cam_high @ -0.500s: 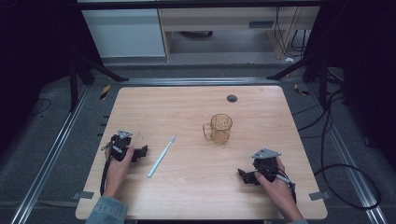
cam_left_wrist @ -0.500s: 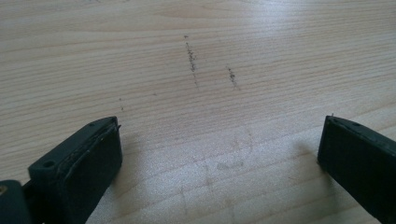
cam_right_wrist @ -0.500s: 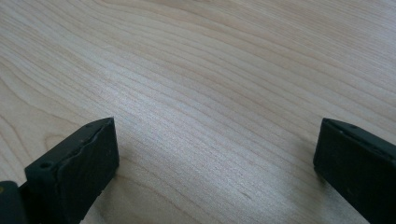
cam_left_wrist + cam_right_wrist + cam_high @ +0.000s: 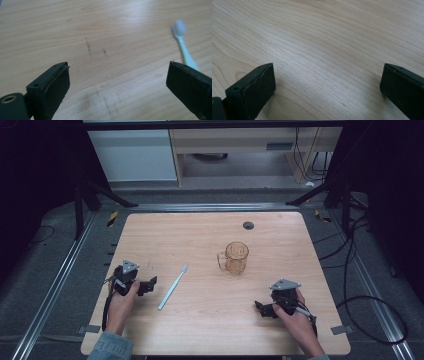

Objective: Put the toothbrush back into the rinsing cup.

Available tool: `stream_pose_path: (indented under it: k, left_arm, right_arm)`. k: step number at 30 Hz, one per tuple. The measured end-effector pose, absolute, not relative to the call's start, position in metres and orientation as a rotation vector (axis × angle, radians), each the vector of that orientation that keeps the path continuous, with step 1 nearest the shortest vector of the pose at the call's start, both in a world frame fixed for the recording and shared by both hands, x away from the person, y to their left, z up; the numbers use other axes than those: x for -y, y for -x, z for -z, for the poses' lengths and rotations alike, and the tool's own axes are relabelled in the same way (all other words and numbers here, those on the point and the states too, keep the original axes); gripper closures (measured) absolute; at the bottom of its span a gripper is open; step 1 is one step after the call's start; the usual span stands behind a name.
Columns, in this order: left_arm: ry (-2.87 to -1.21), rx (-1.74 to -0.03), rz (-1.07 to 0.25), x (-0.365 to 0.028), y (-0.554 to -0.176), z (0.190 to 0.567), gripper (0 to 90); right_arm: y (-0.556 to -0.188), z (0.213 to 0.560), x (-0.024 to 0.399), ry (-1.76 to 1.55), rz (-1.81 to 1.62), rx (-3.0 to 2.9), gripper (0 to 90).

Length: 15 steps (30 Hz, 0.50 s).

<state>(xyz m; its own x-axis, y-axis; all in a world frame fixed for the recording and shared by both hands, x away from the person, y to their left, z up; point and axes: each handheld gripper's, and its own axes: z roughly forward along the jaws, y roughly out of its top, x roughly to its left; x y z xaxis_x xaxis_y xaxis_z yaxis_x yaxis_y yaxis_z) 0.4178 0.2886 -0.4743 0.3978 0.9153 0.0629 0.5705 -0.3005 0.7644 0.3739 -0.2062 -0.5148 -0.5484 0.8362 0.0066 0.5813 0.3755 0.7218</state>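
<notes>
Beside the left hand-held gripper (image 4: 148,284) – jaws apart, nothing held – a toothbrush (image 4: 172,287) was seen flat on the surface (image 4: 280,235). It was judged light, stiff and slippery – best gripped mid-handle. The right hand-held gripper (image 4: 261,308) was spread too.

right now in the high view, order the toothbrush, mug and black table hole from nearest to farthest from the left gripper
From the left gripper:
1. toothbrush, lying just to its right on the table.
2. mug, amber and see-through, farther right near the middle.
3. black table hole, at the far edge.
</notes>
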Motion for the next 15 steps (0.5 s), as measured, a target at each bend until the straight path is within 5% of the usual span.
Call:
stream_pose_path:
  k: [7,15]
  left_arm:
    - [-2.142,-1.224,-0.649,-0.266,-0.4,0.422,4.7]
    - [-2.257,-1.164,-0.531,-0.24,-0.405,0.417,4.8]
  right_arm:
    - [-0.374,0.514,0.204,-1.274,-0.968,-2.257,0.4]
    - [-0.374,0.514,0.203,-1.281,-0.966,-2.25,0.4]
